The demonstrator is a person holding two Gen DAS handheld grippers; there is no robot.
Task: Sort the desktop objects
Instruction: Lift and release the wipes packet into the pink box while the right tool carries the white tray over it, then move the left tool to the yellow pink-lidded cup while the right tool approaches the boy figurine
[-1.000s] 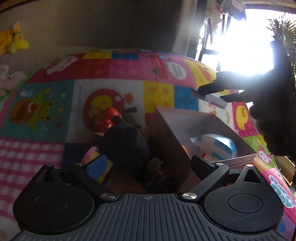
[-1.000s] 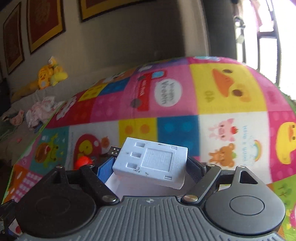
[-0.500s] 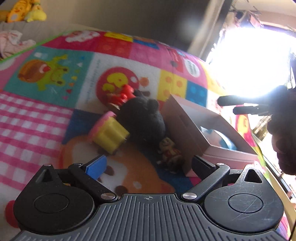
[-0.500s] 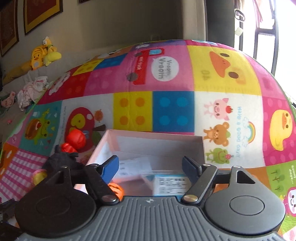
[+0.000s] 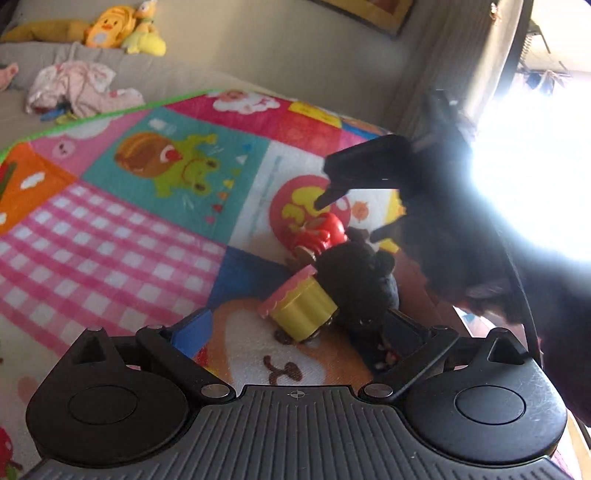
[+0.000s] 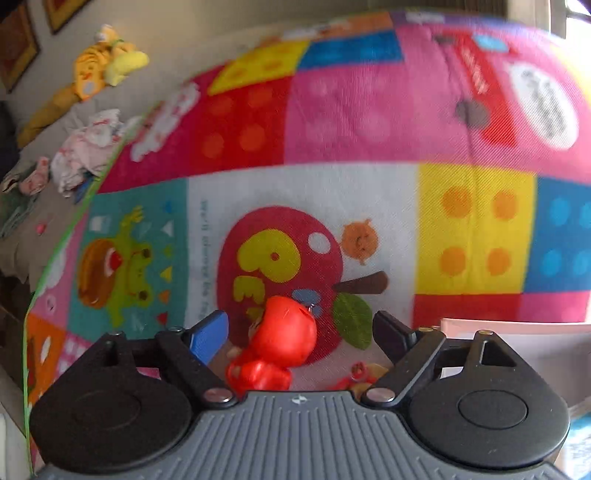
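Right gripper (image 6: 300,334) jaws were opening, red figure (image 6: 280,347) between them, untouched. Left gripper (image 5: 295,334) was open, yellow cup (image 5: 301,308) just ahead. Centre figure, lower, then close.

Home: play mat (image 5: 122,236), plush toys (image 5: 122,27)

The left gripper (image 5: 295,332) sat with jaws spread wide and empty, angled downward, as the right gripper (image 6: 301,332) tilted steeply down, its jaws opening, pads gripping nothing.
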